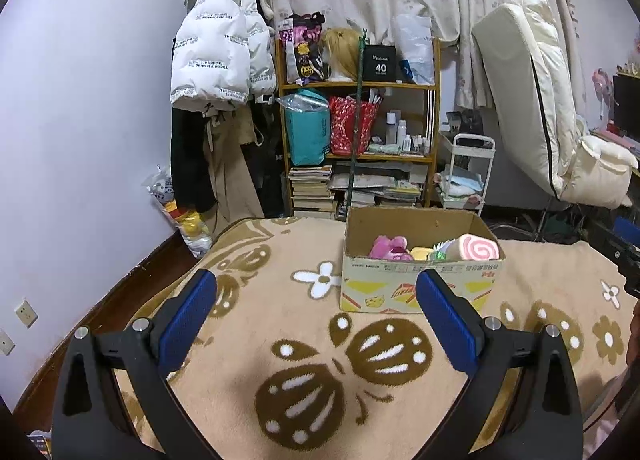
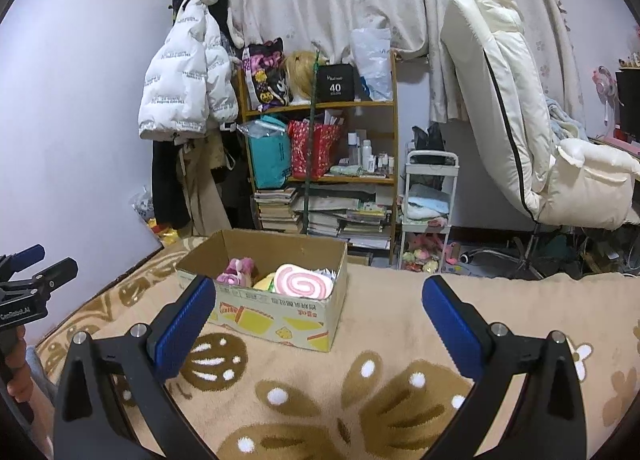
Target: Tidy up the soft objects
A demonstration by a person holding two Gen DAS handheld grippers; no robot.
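Observation:
A cardboard box (image 1: 420, 292) stands on a beige flower-patterned blanket (image 1: 280, 324). Inside lie a pink swirl roll cushion (image 1: 480, 248), a pink plush (image 1: 390, 248) and a yellow soft item (image 1: 420, 253). My left gripper (image 1: 318, 296) hovers open over the blanket, just short of the box, holding nothing. In the right wrist view the same box (image 2: 280, 324) sits ahead to the left with the swirl cushion (image 2: 304, 282) and pink plush (image 2: 238, 271). My right gripper (image 2: 320, 306) is open and empty. The left gripper (image 2: 36, 272) shows at that view's left edge.
Beyond the bed stand a cluttered wooden shelf (image 1: 360, 120) with bags and books, hanging coats (image 1: 220, 60), a white trolley (image 2: 428, 212) and a cream reclining chair (image 2: 520, 120). A dark wooden bed edge (image 1: 132, 292) runs along the left wall.

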